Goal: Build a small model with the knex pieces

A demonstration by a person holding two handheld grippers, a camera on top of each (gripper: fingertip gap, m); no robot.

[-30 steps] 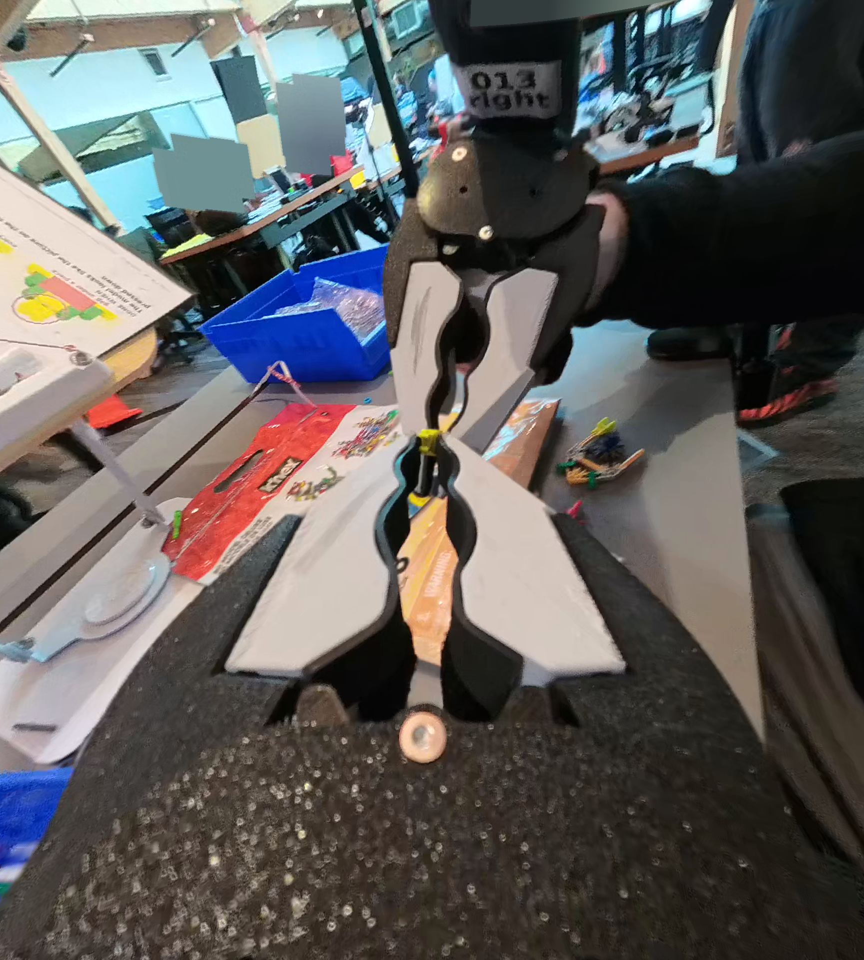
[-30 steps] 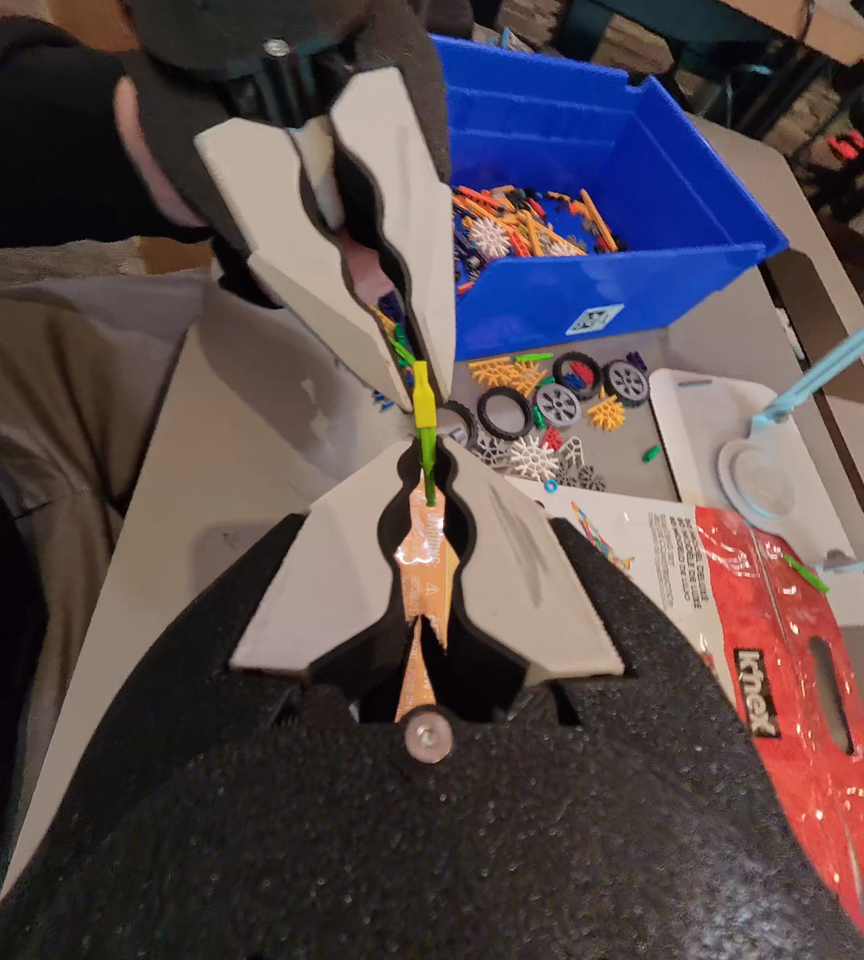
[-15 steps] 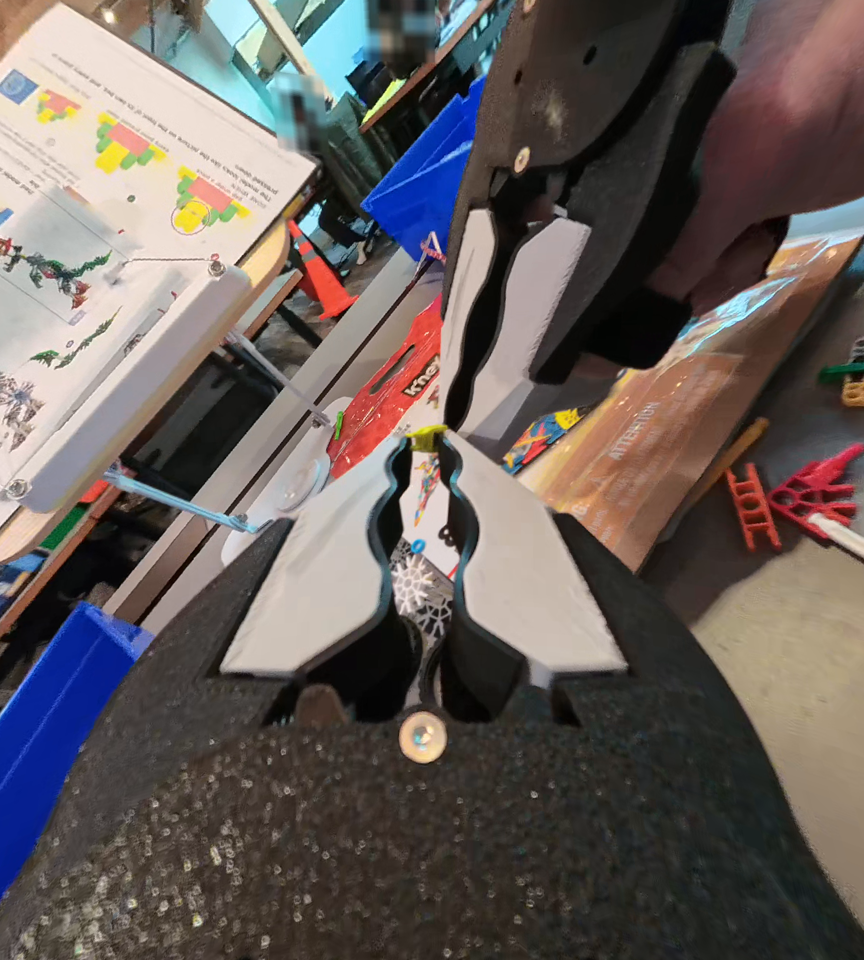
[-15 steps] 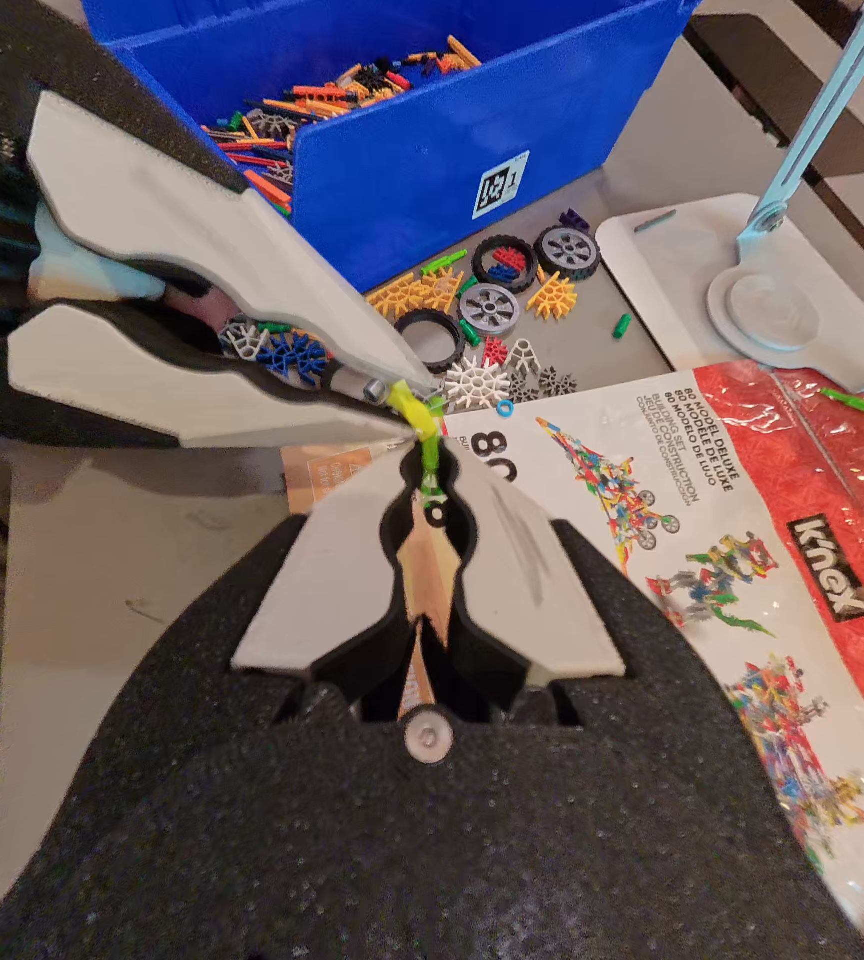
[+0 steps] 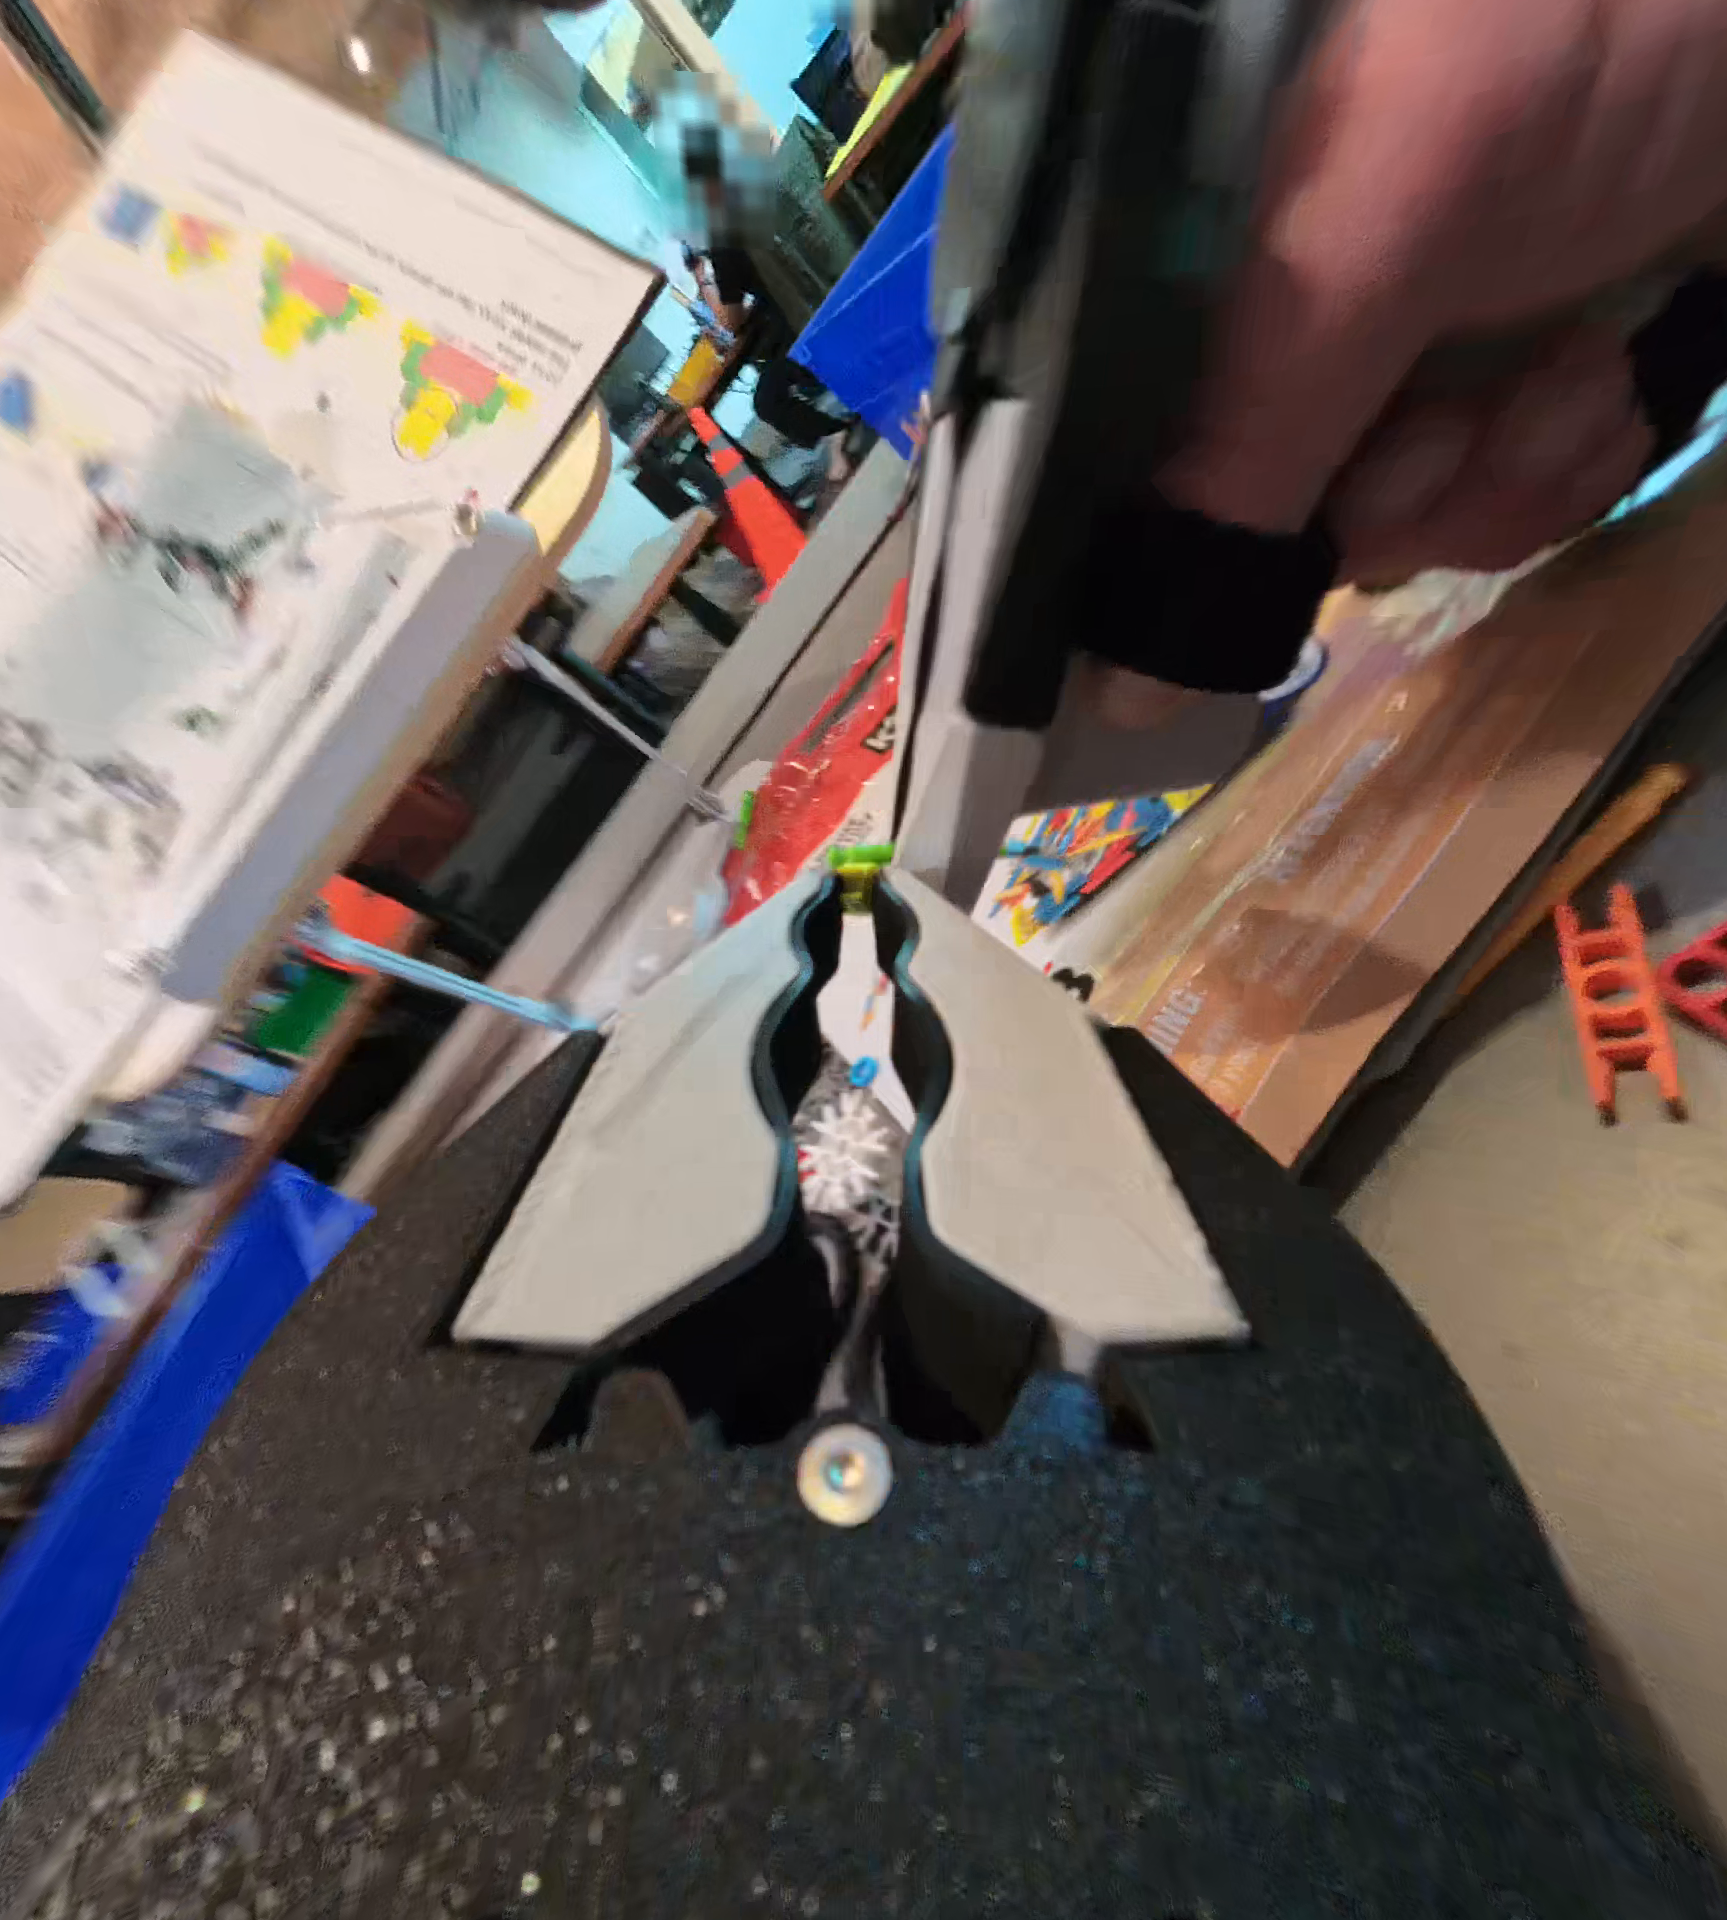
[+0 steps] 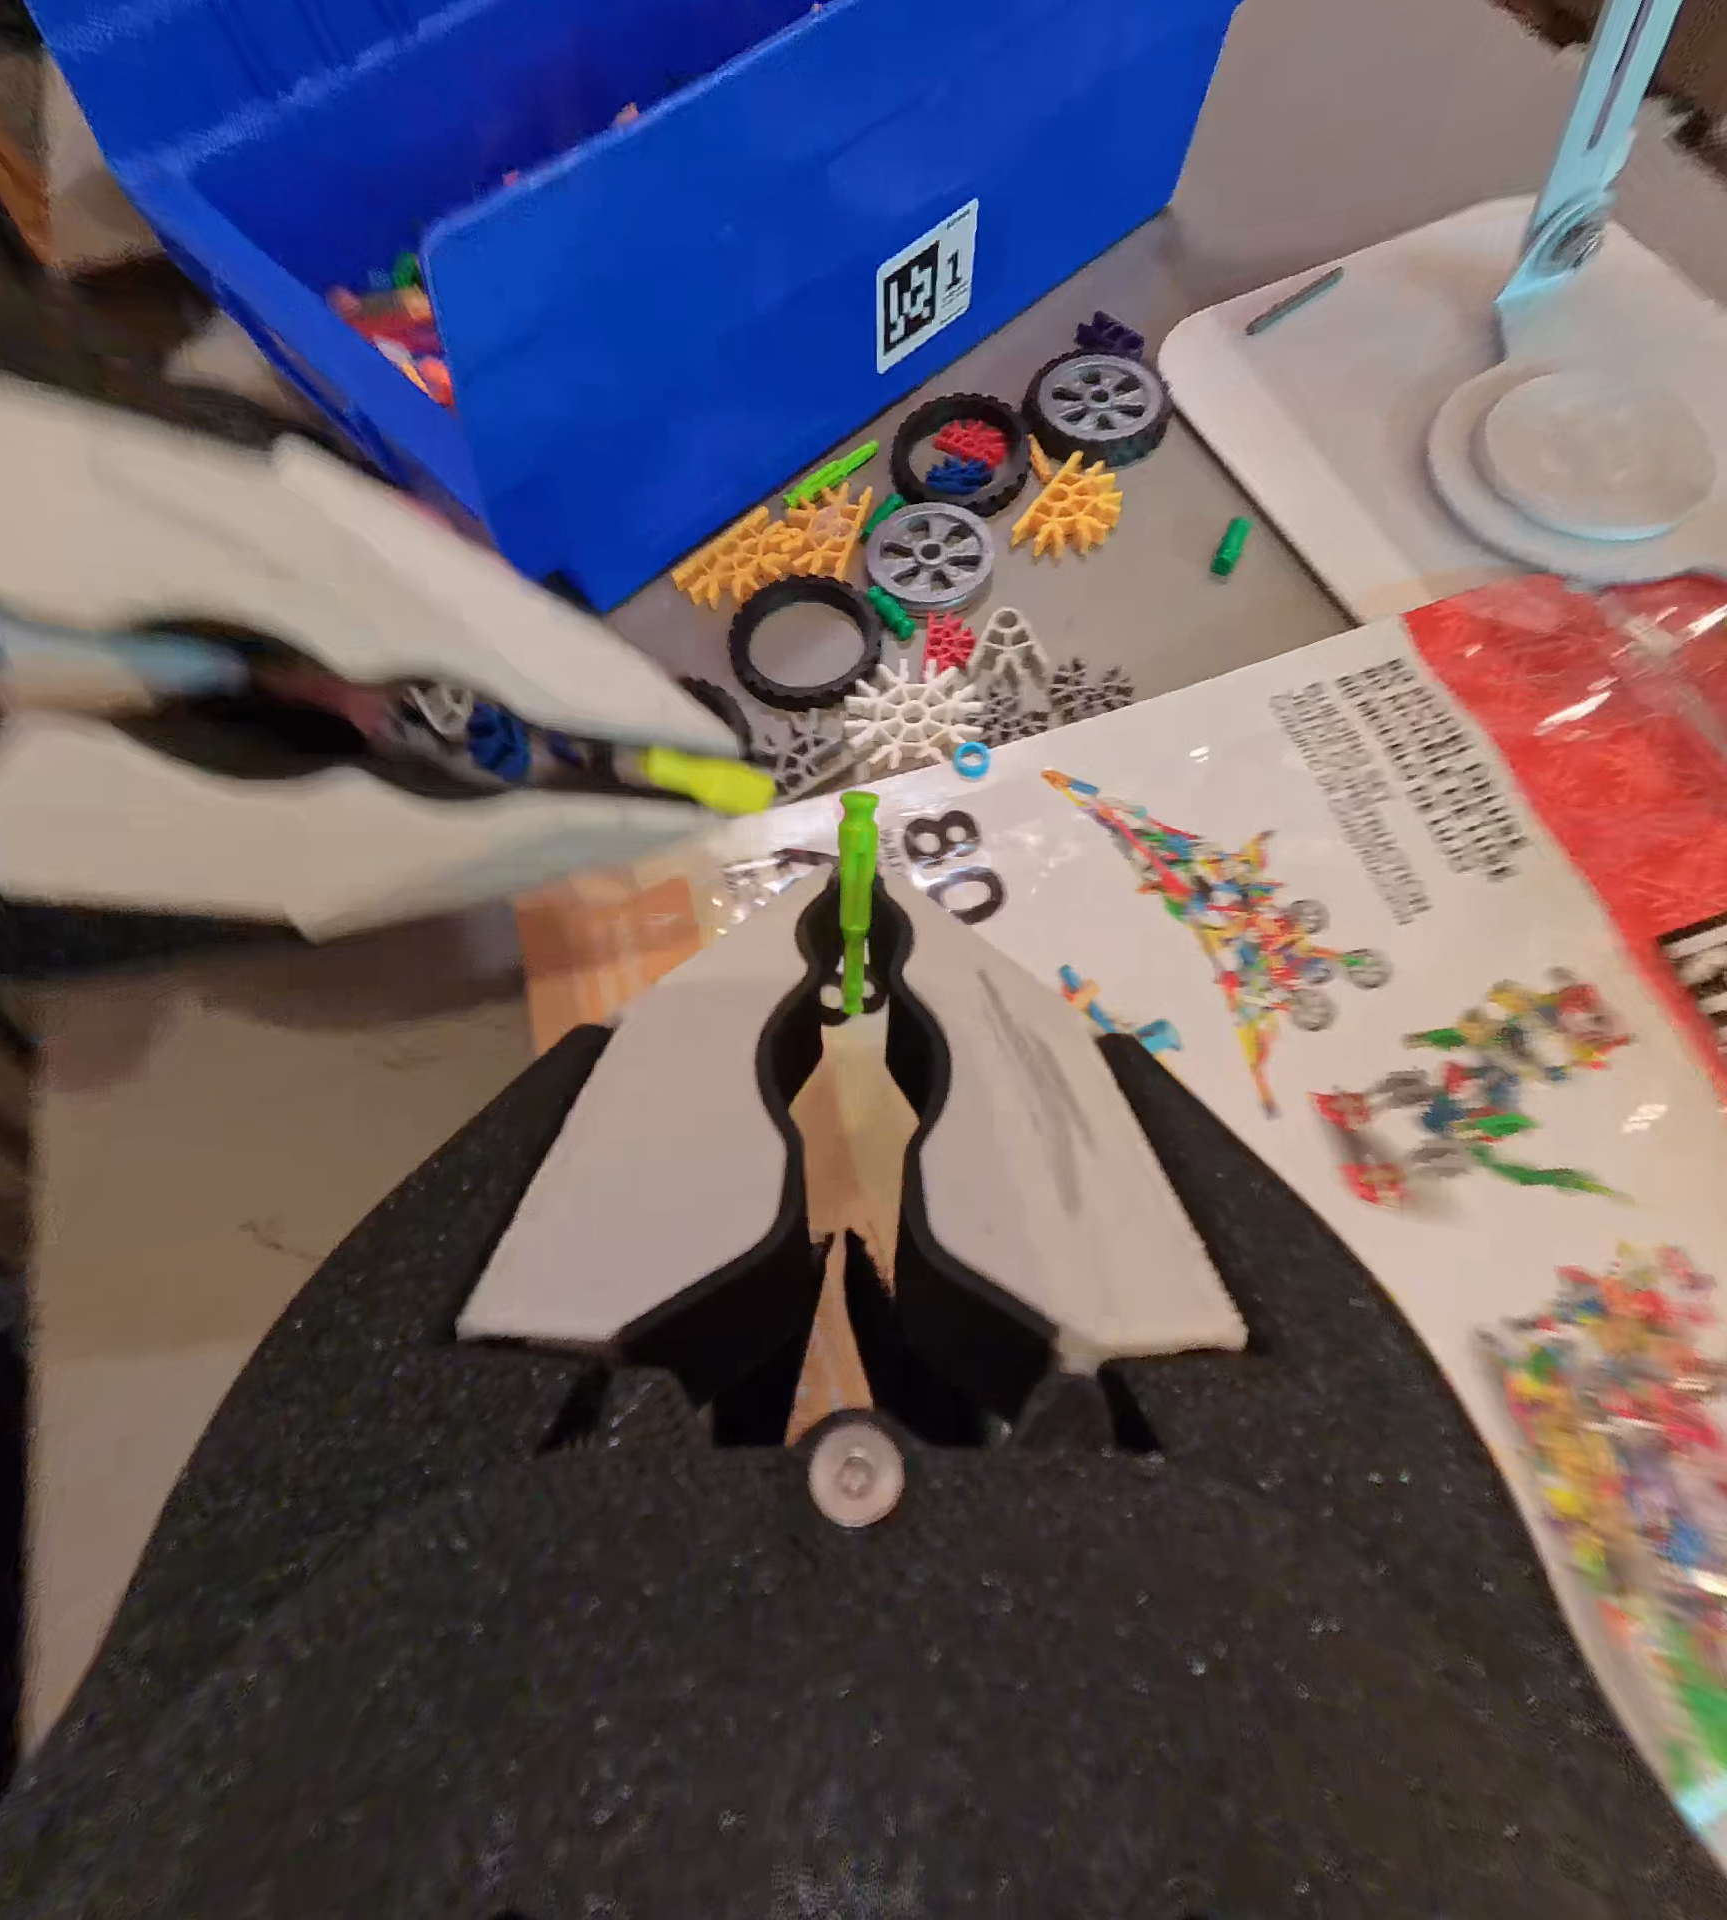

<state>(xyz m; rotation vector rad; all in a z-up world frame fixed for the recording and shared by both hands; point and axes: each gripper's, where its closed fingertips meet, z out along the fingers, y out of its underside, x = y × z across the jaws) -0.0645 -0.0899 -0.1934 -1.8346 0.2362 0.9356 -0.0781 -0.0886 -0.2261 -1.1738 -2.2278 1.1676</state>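
Right gripper (image 6: 854,883) pinched shut on a short green rod (image 6: 856,896), held by its lower part so the free end sticks out past the fingertips, probably to leave that end exposed for mating. Left gripper (image 6: 724,774) comes in from the left of the right wrist view, clamped on a yellow-green piece (image 6: 708,779) whose tip protrudes toward the rod; the two parts are near but apart, roughly at right angles. In the left wrist view the left gripper (image 5: 857,883) shows only a small green-yellow end between its tips, blurred. Both hover above a printed toy bag (image 6: 1461,935) lying flat on the grey table (image 6: 246,1122). Just behind: loose wheels (image 6: 930,551), yellow connectors (image 6: 1067,504), a white snowflake connector (image 6: 909,712), then a blue bin (image 6: 693,281) of parts. An instruction sheet (image 5: 215,499) stands propped at left, facing the work
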